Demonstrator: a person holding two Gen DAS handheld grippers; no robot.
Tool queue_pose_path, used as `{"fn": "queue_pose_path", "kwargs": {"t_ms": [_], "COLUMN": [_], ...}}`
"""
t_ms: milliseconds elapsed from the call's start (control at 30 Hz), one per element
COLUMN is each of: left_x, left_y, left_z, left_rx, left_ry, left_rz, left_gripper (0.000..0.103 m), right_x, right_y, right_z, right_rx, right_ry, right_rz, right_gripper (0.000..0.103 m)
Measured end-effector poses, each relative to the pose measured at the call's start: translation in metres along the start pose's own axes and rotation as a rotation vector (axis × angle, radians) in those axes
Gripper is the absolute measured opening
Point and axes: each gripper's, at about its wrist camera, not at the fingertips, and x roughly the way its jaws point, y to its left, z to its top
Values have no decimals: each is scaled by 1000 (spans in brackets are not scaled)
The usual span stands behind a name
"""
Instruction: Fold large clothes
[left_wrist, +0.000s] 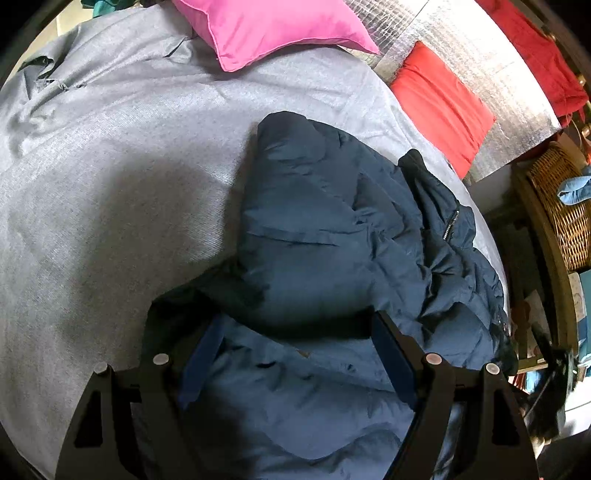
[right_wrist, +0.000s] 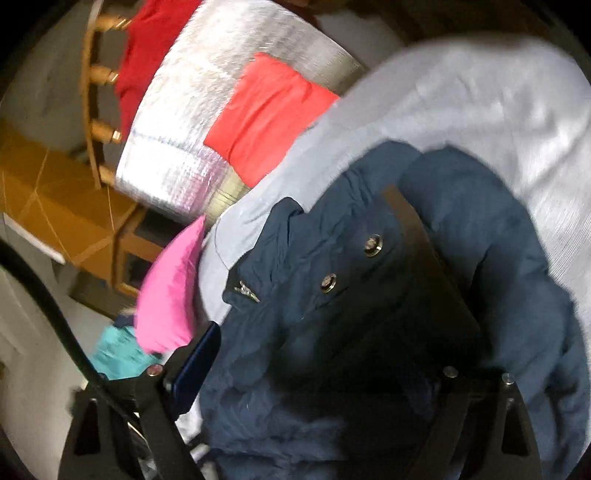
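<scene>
A navy puffer jacket (left_wrist: 314, 236) lies crumpled on the grey bedspread (left_wrist: 110, 184), with its zip edge (left_wrist: 450, 221) toward the right side of the bed. My left gripper (left_wrist: 297, 321) hangs open just over the jacket's near part, and padded cloth bulges between its wide-spread fingers (left_wrist: 205, 354). In the blurred, tilted right wrist view, the jacket (right_wrist: 317, 295) shows two metal snaps (right_wrist: 373, 245). My right gripper (right_wrist: 301, 258) is open around that part, with the blue pad (right_wrist: 195, 362) at the cloth's edge and the other finger (right_wrist: 436, 273) lying across it.
A pink pillow (left_wrist: 273, 26) lies at the head of the bed, with a red cushion (left_wrist: 439, 103) on a silver quilted mat (left_wrist: 480, 62) beside it. A wicker basket (left_wrist: 557, 199) stands off the bed's right side. Wooden furniture (right_wrist: 55, 206) and teal cloth (right_wrist: 114, 350) show in the right wrist view.
</scene>
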Motion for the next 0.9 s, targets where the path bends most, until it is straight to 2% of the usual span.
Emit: {"fn": "queue_pose_path", "kwargs": {"t_ms": [33,67,100,167,233,300,400,433,500,600,667,733,767,833,867,900], "left_x": [0,0,0,1,-1,-7,-17,-17,-8,8,8,4,2,-6,-11,-16], "left_y": [1,1,2,3,1,-2,-8,-9,-8,-6,-11,-13,-14,-15,-15,-15], "left_z": [0,1,1,2,2,3,4,4,4,1,1,1,2,3,4,5], "left_rx": [0,0,0,5,10,20,56,65,71,93,114,122,121,123,126,128], "left_ry": [1,3,4,1,-12,-47,-100,-100,-65,7,-3,-11,-17,-49,-71,-96], "left_rz": [1,0,-1,2,11,34,62,66,86,127,146,145,143,141,141,139], "left_gripper": [82,82,82,82,82,82,82,82,82,82,82,82,82,82,82,82], "right_x": [5,8,12,17,14,0,-19,-23,-29,-17,-10,-17,-22,-44,-56,-69], "right_y": [-10,-17,-24,-35,-37,-18,12,16,13,0,-7,-11,-10,-9,-12,-13], "right_z": [4,6,8,9,9,8,1,-2,-8,-7,-2,4,7,18,20,23], "right_rx": [46,74,104,144,149,63,-75,-99,-121,-140,-127,-83,-74,-72,-72,-73], "right_ry": [14,22,27,42,30,-9,-71,-74,-72,-23,25,46,40,-28,-72,-125], "right_rz": [10,7,-2,-10,-1,-5,-11,-23,-101,-241,-257,-230,-221,-203,-200,-201], "right_gripper": [86,74,50,26,20,15,15,15,15,15,18,21,28,49,67,77]}}
